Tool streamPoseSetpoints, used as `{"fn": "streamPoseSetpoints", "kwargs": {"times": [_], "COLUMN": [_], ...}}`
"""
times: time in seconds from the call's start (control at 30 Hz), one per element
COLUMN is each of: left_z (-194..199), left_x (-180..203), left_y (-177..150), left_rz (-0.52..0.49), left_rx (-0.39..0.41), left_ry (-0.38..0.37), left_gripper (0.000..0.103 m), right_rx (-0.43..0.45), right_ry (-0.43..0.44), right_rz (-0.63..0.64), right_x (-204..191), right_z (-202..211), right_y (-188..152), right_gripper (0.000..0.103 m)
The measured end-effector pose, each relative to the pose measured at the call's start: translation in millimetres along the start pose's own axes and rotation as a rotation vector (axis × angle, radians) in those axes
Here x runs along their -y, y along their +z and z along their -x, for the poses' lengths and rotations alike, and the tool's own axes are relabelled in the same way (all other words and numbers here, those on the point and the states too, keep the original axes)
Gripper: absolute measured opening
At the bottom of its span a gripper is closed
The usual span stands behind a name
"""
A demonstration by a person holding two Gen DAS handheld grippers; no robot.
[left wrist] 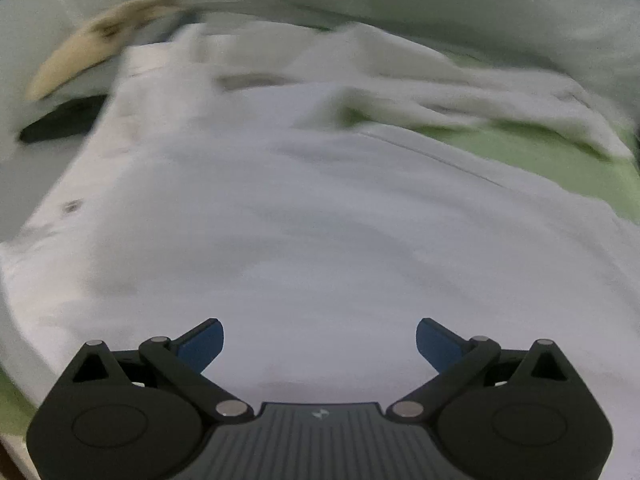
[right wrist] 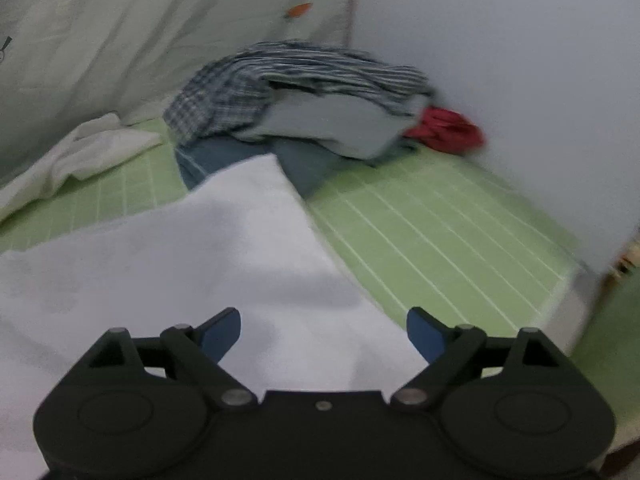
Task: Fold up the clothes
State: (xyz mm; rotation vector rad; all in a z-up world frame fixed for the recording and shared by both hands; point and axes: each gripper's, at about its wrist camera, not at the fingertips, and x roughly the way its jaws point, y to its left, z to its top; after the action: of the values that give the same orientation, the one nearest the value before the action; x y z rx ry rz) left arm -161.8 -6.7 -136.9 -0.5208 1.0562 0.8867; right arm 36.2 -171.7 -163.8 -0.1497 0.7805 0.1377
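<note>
A white garment [left wrist: 304,216] lies spread on a green grid mat [left wrist: 560,156]. My left gripper [left wrist: 320,340] is open and empty just above the garment's near part. In the right wrist view the same white garment [right wrist: 180,256] covers the left and middle, with a corner pointing toward the back. My right gripper [right wrist: 324,332] is open and empty over the garment's right edge, next to the bare mat [right wrist: 432,240]. Both views are blurred by motion.
A pile of clothes [right wrist: 304,108], checked, striped, blue and red, sits at the back by a white wall [right wrist: 520,80]. Another white cloth [right wrist: 80,152] lies back left. A beige item [left wrist: 92,44] and a dark flat object [left wrist: 64,120] lie far left.
</note>
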Motion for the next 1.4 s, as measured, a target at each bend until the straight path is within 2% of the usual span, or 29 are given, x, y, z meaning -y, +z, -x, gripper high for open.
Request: {"fn": "streamPoseSetpoints", "kwargs": {"times": [0.1, 0.2, 0.43, 0.57, 0.73, 0.93, 1.07, 1.17, 1.3, 1.4], "left_z": [-9, -15, -41, -55, -63, -68, -70, -74, -80, -81], "left_x": [38, 61, 86, 89, 93, 89, 55, 46, 33, 25], "left_y": [0, 3, 27, 38, 46, 53, 59, 62, 70, 79], "left_rz": [-0.075, -0.12, -0.093, -0.064, -0.005, 0.065, -0.027, -0.023, -0.003, -0.073], "left_rx": [-0.027, -0.031, -0.082, -0.132, -0.165, -0.214, -0.209, -0.205, -0.2, -0.148], "left_ry": [-0.045, -0.04, 0.017, 0.05, 0.065, 0.061, 0.027, 0.013, 0.004, 0.079], "left_gripper": [0.101, 0.101, 0.101, 0.101, 0.103, 0.103, 0.103, 0.103, 0.103, 0.103], "right_rx": [-0.003, 0.002, 0.014, -0.002, 0.058, 0.025, 0.059, 0.016, -0.021, -0.051], "right_ry": [0.018, 0.018, 0.018, -0.002, -0.025, -0.093, -0.118, -0.12, -0.075, -0.053], "right_rz": [0.035, 0.058, 0.137, 0.088, 0.084, -0.048, -0.025, -0.017, 0.004, -0.046], "right_x": [-14, -30, -77, -91, -84, -50, -33, -39, -58, -75], "right_z": [-32, -64, -139, -171, -180, -227, -265, -269, -240, -208], "right_y": [24, 51, 110, 125, 119, 164, 197, 207, 186, 162], "right_gripper": [0.094, 0.097, 0.1, 0.103, 0.103, 0.103, 0.103, 0.103, 0.103, 0.103]}}
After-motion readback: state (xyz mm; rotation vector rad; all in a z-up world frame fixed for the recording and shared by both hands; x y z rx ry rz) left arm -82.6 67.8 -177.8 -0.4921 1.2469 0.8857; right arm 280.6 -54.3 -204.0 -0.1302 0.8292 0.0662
